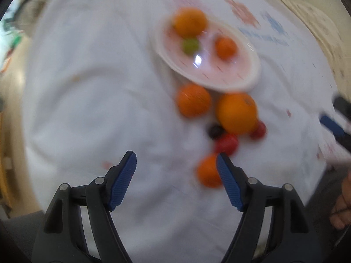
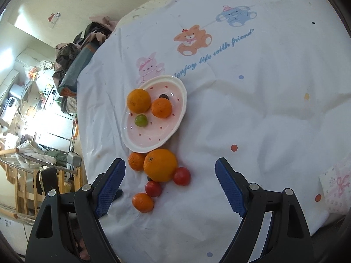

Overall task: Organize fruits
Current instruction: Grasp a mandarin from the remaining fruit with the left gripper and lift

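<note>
Your left gripper (image 1: pixel 176 171) stood open with nothing between its blue pads; its view was smeared, so fine detail there was lost. Just inside its right-hand finger (image 1: pixel 228 182), partly hidden behind the pad, lay a small orange fruit (image 1: pixel 207 172) on the white tablecloth (image 1: pixel 87 87); whether the pad touched it you could not tell.

Your right gripper (image 2: pixel 170 180) was also wide open and empty, pointing down at the cloth. That same small orange fruit (image 2: pixel 143 202) sat between its fingers, nearer the left one, touching neither. Just beyond it lay a red tomato (image 2: pixel 153 188), then a second red tomato (image 2: pixel 181 176) to the right, both close against a large orange (image 2: pixel 160 165). A small dark fruit (image 2: pixel 149 178) peeked out under the large orange. A mandarin (image 2: pixel 136 161) rested against that orange's left side.

Farther out, the pink oval plate (image 2: pixel 171 81) lay near the cloth's left edge, its near rim just beside the large orange and mandarin. It held an orange (image 2: pixel 138 100), a smaller orange fruit (image 2: pixel 161 107), a green fruit (image 2: pixel 140 120) and a dark fruit (image 2: pixel 163 96) behind the smaller orange one.
</note>
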